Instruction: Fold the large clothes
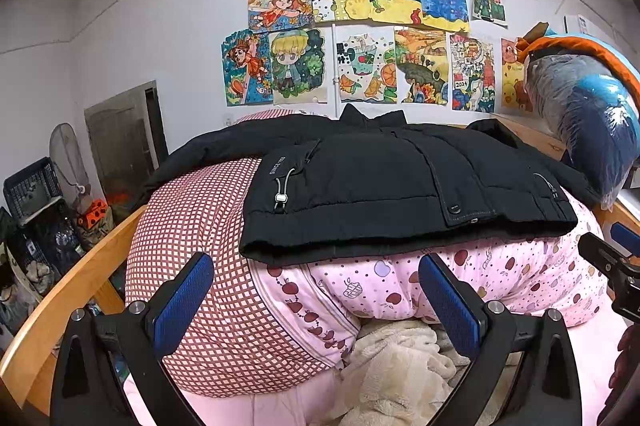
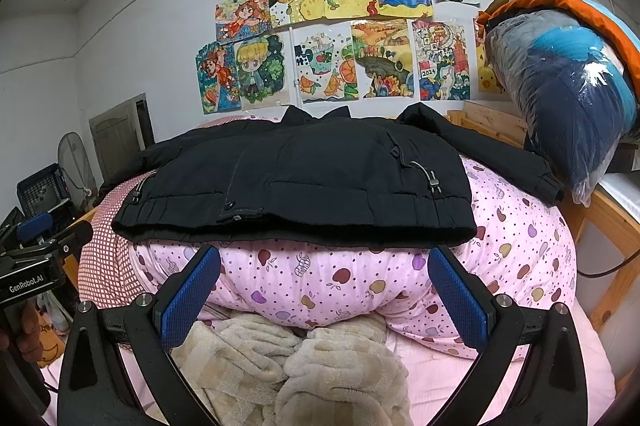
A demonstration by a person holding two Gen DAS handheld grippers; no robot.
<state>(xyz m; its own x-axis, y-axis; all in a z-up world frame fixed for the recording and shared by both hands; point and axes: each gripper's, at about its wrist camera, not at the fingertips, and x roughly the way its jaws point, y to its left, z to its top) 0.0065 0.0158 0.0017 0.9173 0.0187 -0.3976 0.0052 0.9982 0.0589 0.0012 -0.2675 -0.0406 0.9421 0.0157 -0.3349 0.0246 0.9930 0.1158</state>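
- Lying flat and front-up, the black padded jacket covers the top of the rolled pink apple-print quilt on the bed, its hem along the quilt's near edge, sleeves spread towards both side rails.
- Both tongs are released and empty: the left gripper and the right gripper hover just short of the hem, blue pads apart.
- To begin well, I would have each gripper pinch a sleeve cuff or hem corner through the full padding, then bring the sides inward evenly so the bulk stays square.
- The right wrist view shows the right sleeve cuff near the bagged bedding; the left wrist view hides that cuff but shows the red-checked quilt cover widely.
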